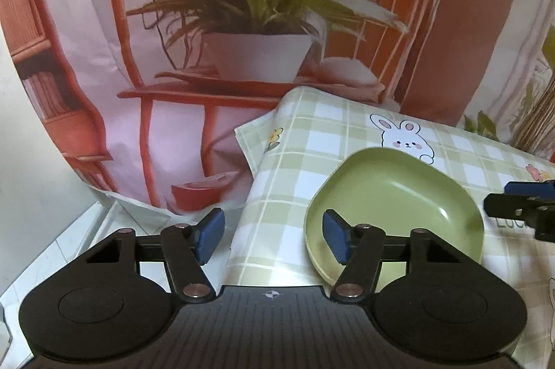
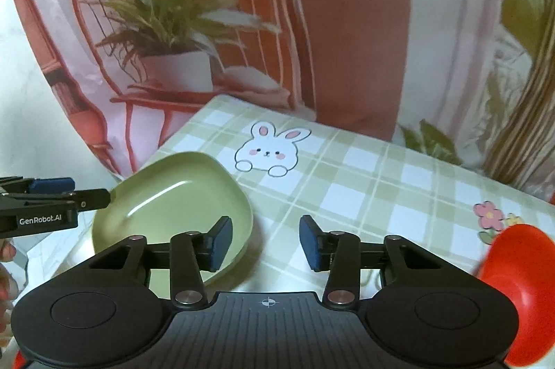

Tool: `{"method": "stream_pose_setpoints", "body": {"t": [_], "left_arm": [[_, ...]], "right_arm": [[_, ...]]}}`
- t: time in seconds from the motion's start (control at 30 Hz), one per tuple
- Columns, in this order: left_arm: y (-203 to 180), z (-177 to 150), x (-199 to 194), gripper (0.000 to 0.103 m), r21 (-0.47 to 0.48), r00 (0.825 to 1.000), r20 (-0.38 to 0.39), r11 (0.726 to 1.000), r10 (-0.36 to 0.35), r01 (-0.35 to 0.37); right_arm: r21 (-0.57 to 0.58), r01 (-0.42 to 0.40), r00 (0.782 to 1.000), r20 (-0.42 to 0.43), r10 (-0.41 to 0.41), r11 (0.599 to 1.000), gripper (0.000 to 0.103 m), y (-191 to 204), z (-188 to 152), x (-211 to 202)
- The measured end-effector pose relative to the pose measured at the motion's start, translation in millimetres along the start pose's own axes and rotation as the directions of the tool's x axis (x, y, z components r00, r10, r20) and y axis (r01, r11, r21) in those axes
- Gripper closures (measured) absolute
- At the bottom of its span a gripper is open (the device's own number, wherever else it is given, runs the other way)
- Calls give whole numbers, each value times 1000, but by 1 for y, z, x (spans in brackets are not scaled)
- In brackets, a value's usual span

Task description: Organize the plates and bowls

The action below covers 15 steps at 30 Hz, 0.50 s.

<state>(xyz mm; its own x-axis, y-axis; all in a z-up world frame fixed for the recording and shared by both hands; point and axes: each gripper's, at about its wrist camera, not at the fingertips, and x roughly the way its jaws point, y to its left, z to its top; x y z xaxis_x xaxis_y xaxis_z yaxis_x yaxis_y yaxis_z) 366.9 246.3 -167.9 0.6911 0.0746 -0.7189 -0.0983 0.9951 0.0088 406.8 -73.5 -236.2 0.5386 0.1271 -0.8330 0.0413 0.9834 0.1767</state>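
Room lies between my two spread grippers, left (image 1: 272, 237) and right (image 2: 266, 242): one green plate (image 1: 392, 195) near the tablecloth (image 2: 381, 181) corner, one red bowl (image 2: 513, 292) at right.

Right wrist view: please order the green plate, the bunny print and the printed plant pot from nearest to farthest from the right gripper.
1. green plate, just left of the right gripper.
2. bunny print, ahead on the tablecloth.
3. plant pot, on the backdrop, far left.
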Motion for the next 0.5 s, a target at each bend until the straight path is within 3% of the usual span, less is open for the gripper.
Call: {"method": "stream_pose_setpoints", "body": {"t": [0.17,0.27,0.37,0.5], "left_arm": [[-6,-2,6,54,12,999,-19,999,-41,41],[-6,-5,7,71,8,997,-33,998,-67,67],[-6,-7,11,85,7,997,-44,998,-69,70],[-6,-10,11,95,-1,994,-37,995,-99,99]], "right_arm": [[-15,-4,1000,-24,4,1000,84,5,-3,19],[-5,-26,999,-28,26,1000,94,6,-6,23],[-12,-25,999,-22,24,1000,95,9,-8,24],[20,-32,999,-29,32,999,96,7,-8,23]]}}
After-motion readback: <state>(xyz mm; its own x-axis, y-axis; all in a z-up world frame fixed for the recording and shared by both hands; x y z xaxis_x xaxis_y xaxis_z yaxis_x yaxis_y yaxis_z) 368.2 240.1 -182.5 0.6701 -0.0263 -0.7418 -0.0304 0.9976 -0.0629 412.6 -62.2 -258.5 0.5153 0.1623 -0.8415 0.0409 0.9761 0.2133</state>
